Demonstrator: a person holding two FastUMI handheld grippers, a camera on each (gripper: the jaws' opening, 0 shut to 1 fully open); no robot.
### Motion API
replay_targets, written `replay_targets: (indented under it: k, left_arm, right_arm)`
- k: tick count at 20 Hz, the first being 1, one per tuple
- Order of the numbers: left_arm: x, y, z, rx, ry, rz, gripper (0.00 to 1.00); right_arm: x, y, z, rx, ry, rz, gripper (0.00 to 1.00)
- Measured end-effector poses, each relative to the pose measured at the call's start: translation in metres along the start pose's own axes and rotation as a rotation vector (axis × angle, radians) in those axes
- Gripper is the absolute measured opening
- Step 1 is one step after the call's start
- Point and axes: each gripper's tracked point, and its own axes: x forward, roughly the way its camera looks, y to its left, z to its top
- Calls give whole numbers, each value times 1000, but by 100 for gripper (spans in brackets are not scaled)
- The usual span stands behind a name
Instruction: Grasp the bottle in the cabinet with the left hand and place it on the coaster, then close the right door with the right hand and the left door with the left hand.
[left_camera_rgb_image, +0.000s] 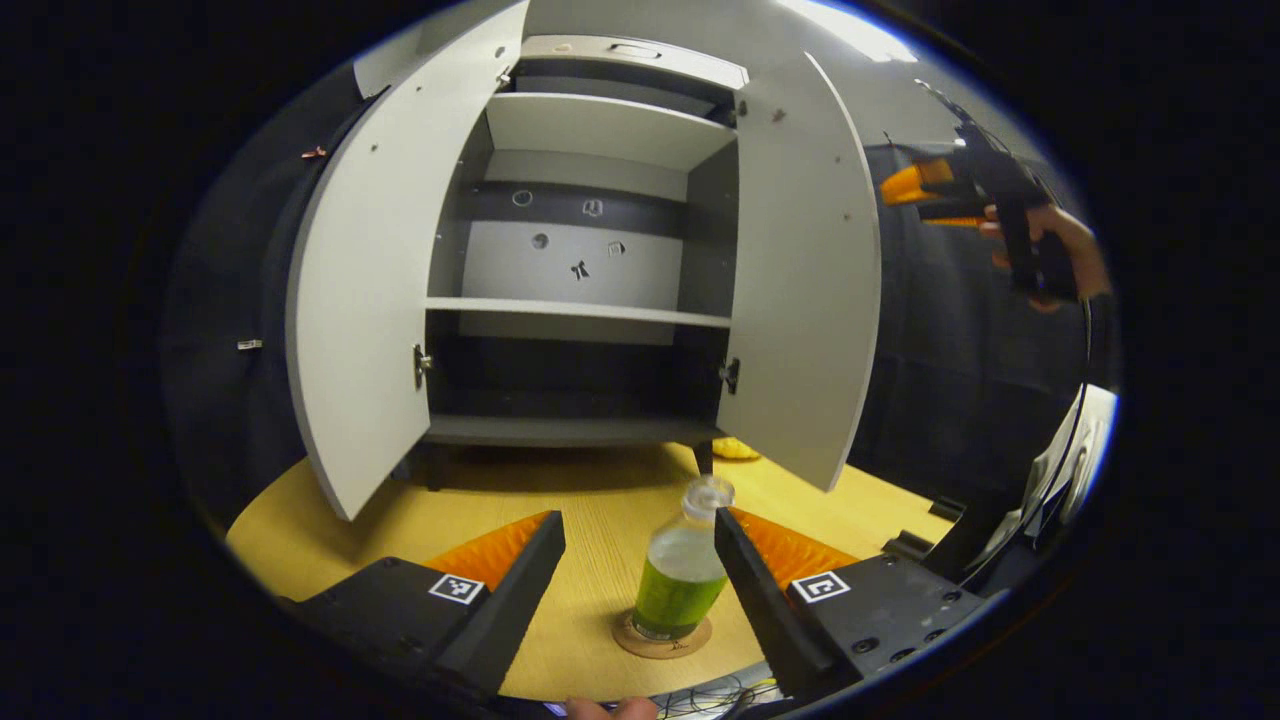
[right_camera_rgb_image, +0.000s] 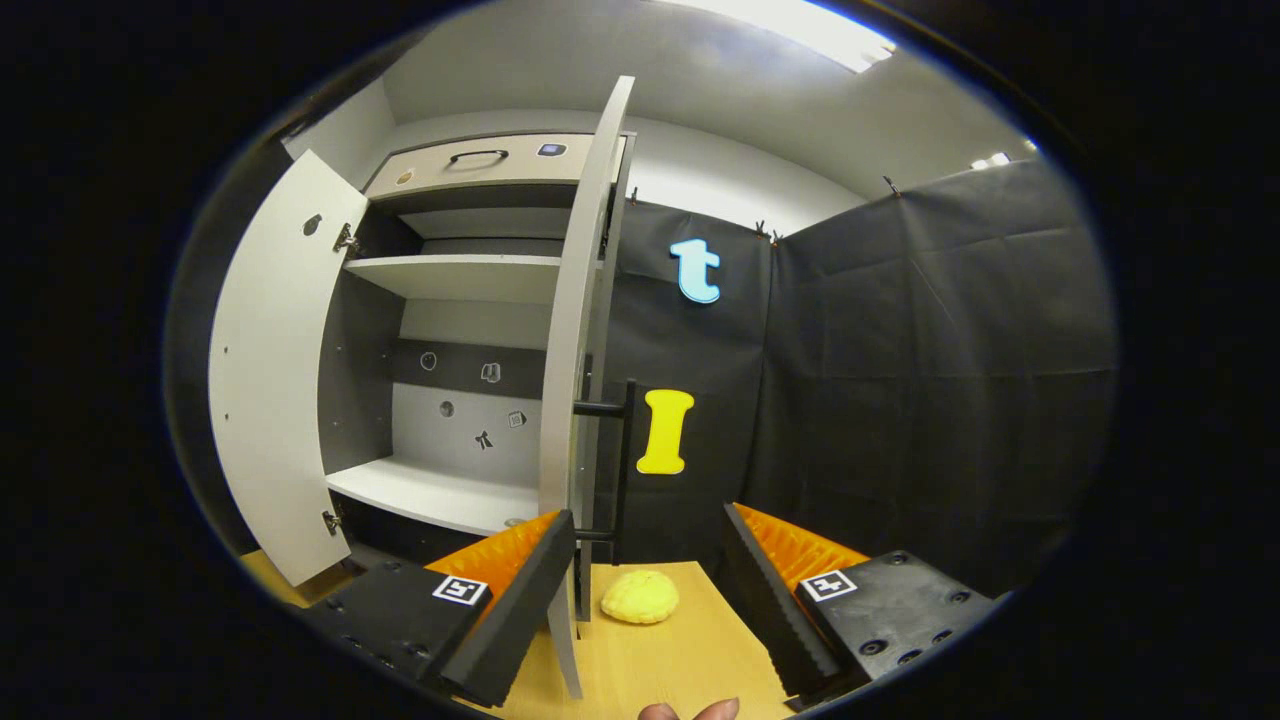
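The bottle (left_camera_rgb_image: 681, 570) stands upright on the coaster (left_camera_rgb_image: 661, 637) on the bench (left_camera_rgb_image: 600, 520), between the open left tongs (left_camera_rgb_image: 640, 545), apart from both fingers. The right gripper view adds the right door's (right_camera_rgb_image: 577, 350) edge between the open right tongs (right_camera_rgb_image: 648, 550).

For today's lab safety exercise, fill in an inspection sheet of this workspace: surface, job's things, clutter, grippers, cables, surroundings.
Surface: wooden table, bare around the coaster.
Job's things: green-liquid bottle upright on the cork coaster; left door and right door both open; cabinet shelves bare.
Clutter: yellow sponge-like lump beside the right door.
Grippers: left gripper open around the bottle; right gripper open near the right door's edge.
Cables: wires at the table's near edge.
Surroundings: black cloth wall.
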Motion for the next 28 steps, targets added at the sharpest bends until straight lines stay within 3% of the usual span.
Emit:
replay_targets:
  k: [4,8,13,17,20,23,28]
  left_arm:
    - [-11,18,65,-1,-40,55,95]
    - [-14,47,116,-25,-30,161,95]
    - [-14,78,162,-42,-57,239,95]
    - [-20,96,174,-4,-63,274,95]
    - [-25,101,177,30,-64,267,95]
    - [-33,101,182,12,-81,247,95]
    - [-50,119,184,-9,-91,254,95]
  right_arm:
    - [3,-13,-3,-34,15,-26,97]
    - [15,-34,-5,-55,25,-48,97]
    - [48,-56,5,5,36,-69,97]
    - [55,-33,-4,46,74,22,97]
    - [54,-24,-5,62,86,45,95]
    - [49,-11,-10,153,99,43,95]
    - [40,43,-7,140,96,126,97]
